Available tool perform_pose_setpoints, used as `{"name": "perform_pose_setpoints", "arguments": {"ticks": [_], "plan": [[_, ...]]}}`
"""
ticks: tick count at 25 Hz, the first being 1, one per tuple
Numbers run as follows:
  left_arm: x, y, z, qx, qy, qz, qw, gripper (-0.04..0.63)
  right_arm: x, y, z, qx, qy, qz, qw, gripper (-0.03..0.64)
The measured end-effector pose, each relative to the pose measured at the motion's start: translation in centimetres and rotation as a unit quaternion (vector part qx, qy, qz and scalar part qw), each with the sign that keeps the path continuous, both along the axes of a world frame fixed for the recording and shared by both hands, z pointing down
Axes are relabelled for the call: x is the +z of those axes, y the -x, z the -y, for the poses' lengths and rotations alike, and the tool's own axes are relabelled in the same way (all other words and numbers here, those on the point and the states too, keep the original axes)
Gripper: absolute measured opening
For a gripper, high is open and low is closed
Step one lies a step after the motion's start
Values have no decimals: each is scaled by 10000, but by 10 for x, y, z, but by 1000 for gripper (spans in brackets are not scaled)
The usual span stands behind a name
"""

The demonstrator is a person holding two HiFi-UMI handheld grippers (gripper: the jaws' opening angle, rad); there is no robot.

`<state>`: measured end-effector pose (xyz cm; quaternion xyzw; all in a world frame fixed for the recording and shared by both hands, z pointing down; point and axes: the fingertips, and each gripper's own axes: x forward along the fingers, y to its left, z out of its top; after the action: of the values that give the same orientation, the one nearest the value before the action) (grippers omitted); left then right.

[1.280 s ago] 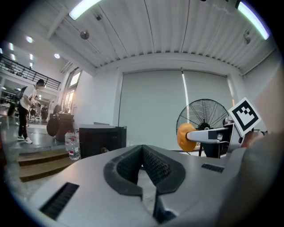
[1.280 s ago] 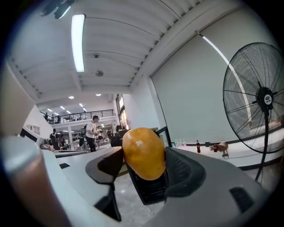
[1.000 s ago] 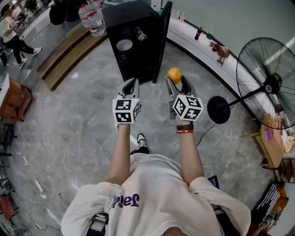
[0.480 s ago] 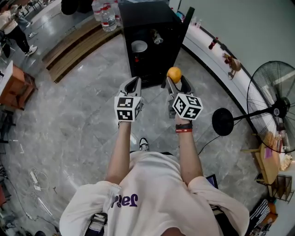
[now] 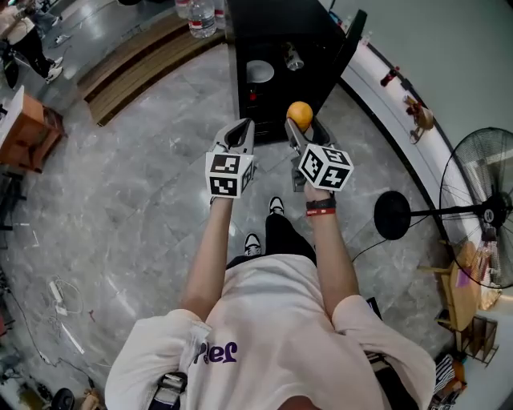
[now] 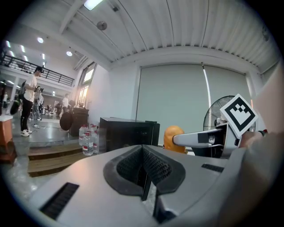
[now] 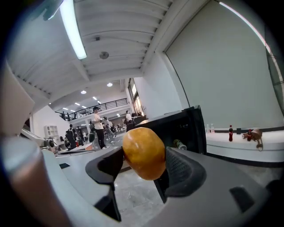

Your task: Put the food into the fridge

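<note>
Right gripper clamps the orange; left gripper closed, empty. Advise level entry into the fridge (door open), releasing once seated.

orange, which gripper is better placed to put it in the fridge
Right. The right gripper holds the orange in its jaws and points at the open fridge just ahead. The left gripper is shut and empty.
</note>
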<state>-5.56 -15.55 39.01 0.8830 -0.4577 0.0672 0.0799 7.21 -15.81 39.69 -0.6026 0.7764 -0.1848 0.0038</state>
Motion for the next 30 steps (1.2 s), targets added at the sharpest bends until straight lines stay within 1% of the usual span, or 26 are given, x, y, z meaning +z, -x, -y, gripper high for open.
{"name": "perform_pose_setpoints", "arguments": {"ticks": [6,11,15,24,30], "plan": [[21,4,55,-41,64,-33,10000,18,33,17,68,-374,244,-82,9990,313],[33,1,91,-57,113,-77,9999,18,63,23,109,-630,479,-191,9967,313],[50,-3,118,-44,153,-127,9998,18,92,20,137,-707,648,-189,9952,313],[110,-11,159,28,388,-24,9992,18,154,15,184,-845,909,-288,9919,313],[139,-16,187,21,530,32,9986,18,183,12,218,-937,981,-346,9902,313]]}}
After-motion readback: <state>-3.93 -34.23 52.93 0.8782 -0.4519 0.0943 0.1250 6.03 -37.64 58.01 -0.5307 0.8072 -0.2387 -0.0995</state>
